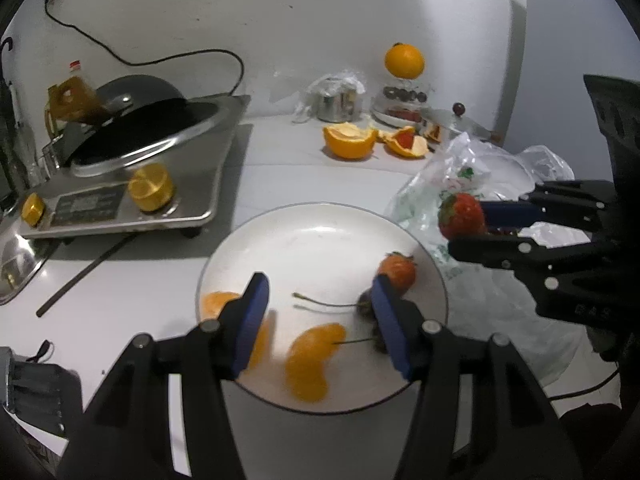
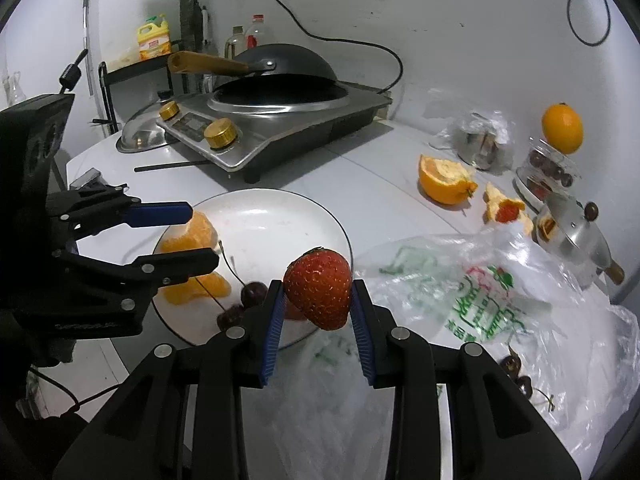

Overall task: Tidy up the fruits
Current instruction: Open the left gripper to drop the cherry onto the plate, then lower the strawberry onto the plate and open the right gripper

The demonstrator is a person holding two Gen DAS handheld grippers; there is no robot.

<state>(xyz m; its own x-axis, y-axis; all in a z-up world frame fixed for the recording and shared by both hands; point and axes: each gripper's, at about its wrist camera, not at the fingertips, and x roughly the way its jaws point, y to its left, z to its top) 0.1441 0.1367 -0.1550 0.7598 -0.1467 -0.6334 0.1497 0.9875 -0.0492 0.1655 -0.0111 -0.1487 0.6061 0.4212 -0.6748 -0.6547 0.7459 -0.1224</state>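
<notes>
The right gripper [image 2: 318,294] is clamped on a strawberry [image 2: 319,289], its two blue-padded fingers pressing the fruit's left and right sides. The strawberry hangs in the air with its pointed tip down, over the near right rim of a white plate [image 2: 280,216] and the edge of a clear plastic bag [image 2: 472,292] printed in green and red. In the left wrist view the same strawberry [image 1: 460,215] shows at the right of the plate [image 1: 320,232], raised above the bag [image 1: 480,168], held by the right gripper [image 1: 466,222].

The strawberry is deep red and glossy, dotted with pale seeds, broad at the top and tapering below, with a bit of green at the stem end.

The left gripper [image 1: 320,316] hovers over the plate with its jaws spread wide and nothing between them. Between and around its fingers lie peeled orange segments [image 1: 312,360], dark cherries [image 1: 366,306] with long thin stems, and a second strawberry [image 1: 397,271] on the plate's right side, just past the right finger.

Farther back on the white counter [image 1: 280,152] sit pieces of orange peel [image 1: 350,142], a whole orange [image 1: 404,61] atop a clear container of cherries [image 1: 404,96], and a steel induction cooker [image 1: 132,184] with gold knobs carrying a dark wok [image 2: 280,64]. More cherries [image 2: 516,376] lie inside the bag near the right gripper.
</notes>
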